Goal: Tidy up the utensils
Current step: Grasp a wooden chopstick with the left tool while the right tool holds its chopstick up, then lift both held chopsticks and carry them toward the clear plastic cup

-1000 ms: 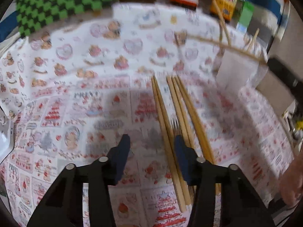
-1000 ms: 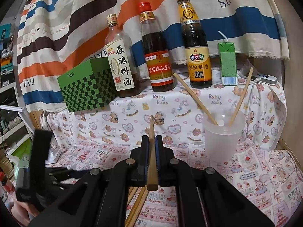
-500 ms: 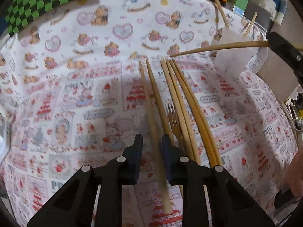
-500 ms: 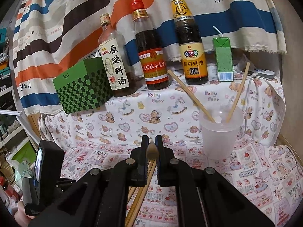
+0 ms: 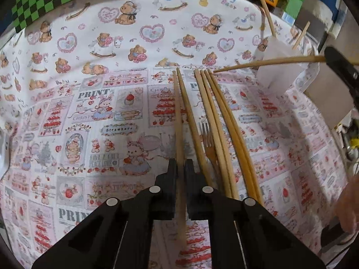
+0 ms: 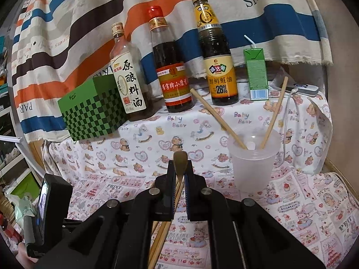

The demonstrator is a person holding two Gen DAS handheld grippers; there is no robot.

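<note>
Chopsticks [image 5: 221, 121] are lying in a loose bundle on the printed cloth [image 5: 89, 112], w/ a wooden fork [image 5: 208, 143] lying among them. Left gripper [image 5: 180, 168] is pointing steeply down at the bundle's left edge; its jaws have just been closing and are now pinching the leftmost chopstick [image 5: 178, 121] between the pads, nearly shut. This stick is lying just beside its neighbour [image 5: 190, 121], to the left of the fork. Right gripper [image 6: 180, 168] is holding a second chopstick [image 6: 180, 160], jaws almost fully closed on it; in the left view that stick [image 5: 269, 62] is reaching across above the bundle's far tips. Translucent cup [image 6: 253, 159] is standing right of the bundle w/ two chopsticks [image 6: 217, 116] leaning inside. Behind the cup, three sauce bottles [image 6: 172, 67], a green carton [image 6: 257, 74] and a checkered box [image 6: 92, 109] are standing.
</note>
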